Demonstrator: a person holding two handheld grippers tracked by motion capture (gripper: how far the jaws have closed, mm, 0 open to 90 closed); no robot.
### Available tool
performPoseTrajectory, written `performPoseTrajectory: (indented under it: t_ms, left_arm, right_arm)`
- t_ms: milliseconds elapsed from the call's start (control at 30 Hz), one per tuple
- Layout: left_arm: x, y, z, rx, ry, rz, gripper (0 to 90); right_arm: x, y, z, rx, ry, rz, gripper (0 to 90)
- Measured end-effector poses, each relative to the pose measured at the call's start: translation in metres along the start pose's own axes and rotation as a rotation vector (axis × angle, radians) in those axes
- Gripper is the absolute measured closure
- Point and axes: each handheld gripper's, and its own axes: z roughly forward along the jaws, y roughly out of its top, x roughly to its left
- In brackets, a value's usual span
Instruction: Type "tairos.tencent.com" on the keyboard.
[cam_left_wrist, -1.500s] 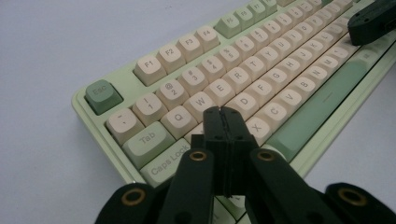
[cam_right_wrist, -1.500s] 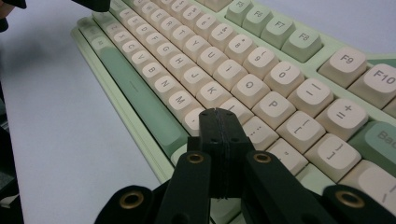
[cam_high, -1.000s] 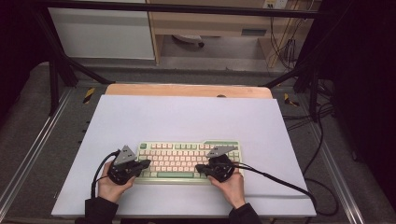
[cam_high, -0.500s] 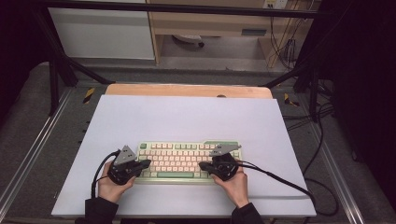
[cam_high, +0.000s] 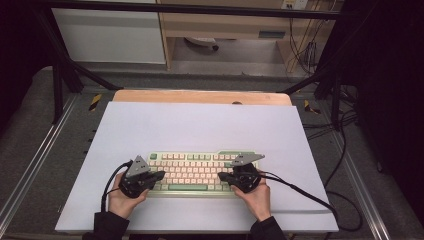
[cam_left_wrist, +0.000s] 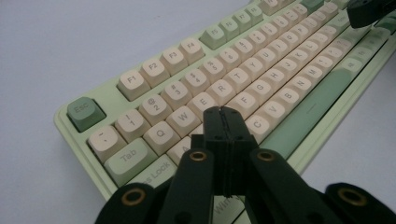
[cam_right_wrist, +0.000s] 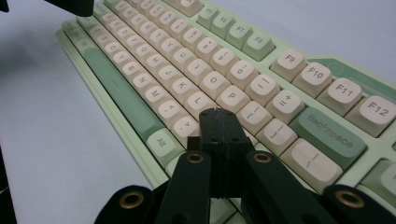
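A pale green keyboard (cam_high: 195, 172) with cream keys lies on the white table top near the front edge. My left gripper (cam_high: 159, 175) hovers over its left end, jaws shut together with nothing between them; in the left gripper view its tip (cam_left_wrist: 224, 112) sits just above the keys near S and D of the keyboard (cam_left_wrist: 261, 70). My right gripper (cam_high: 223, 176) is over the right end, also shut and empty; in the right gripper view its tip (cam_right_wrist: 217, 113) hangs over the punctuation keys below L on the keyboard (cam_right_wrist: 187, 60).
The white sheet (cam_high: 200, 125) covers a wooden table (cam_high: 200, 96) with wide bare room behind the keyboard. Black cables (cam_high: 300, 192) trail from the right gripper to the right. Metal frame rails (cam_high: 30, 165) flank the table.
The right gripper has edged slightly right and forward along the keyboard's right end. The left gripper has stayed in place.
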Motion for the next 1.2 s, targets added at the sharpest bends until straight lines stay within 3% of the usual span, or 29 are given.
performPoseTrajectory:
  t_ms: [600,1200]
  left_arm:
    - [-0.020,0.007,0.018,0.027,-0.033,0.044,89.8]
    - [-0.025,0.007,0.028,0.046,-0.034,0.053,89.7]
  right_arm:
    - [-0.003,-0.002,-0.006,-0.006,-0.010,0.002,90.0]
    - [-0.002,-0.002,-0.005,-0.004,-0.008,0.006,90.0]
